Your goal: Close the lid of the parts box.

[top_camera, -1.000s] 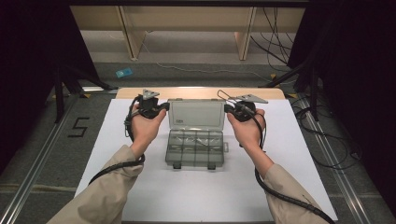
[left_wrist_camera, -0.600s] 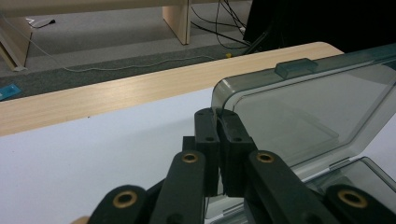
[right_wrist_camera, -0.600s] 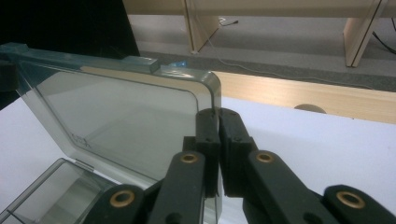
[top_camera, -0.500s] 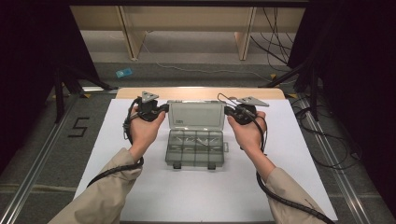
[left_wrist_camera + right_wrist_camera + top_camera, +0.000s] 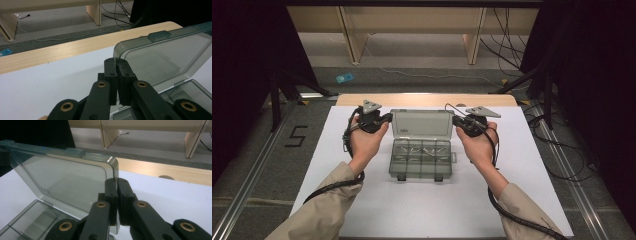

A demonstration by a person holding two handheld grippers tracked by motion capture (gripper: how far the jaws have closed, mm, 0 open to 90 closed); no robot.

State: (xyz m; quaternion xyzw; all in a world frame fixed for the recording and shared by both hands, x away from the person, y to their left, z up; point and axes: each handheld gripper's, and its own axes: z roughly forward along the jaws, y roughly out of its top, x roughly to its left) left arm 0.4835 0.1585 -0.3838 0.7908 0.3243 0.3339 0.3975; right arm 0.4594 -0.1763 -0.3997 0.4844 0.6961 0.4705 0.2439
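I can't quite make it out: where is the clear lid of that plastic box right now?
In the high view the lid stands open mid-table behind the compartment tray, its side edges pinched by the left gripper and right gripper.

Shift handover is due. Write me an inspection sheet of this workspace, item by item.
Surface: white table top, wooden strip along the far edge.
Job's things: clear compartment box; its lid is open and raised.
Clutter: nothing seen on the table.
Grippers: left tongs shut on the lid's left edge; right tongs shut on its right edge.
Cables: a black cable trails along each forearm; more wires lie on the floor behind.
Surroundings: wooden frame legs, a blue item on the floor, dark curtains at the sides.
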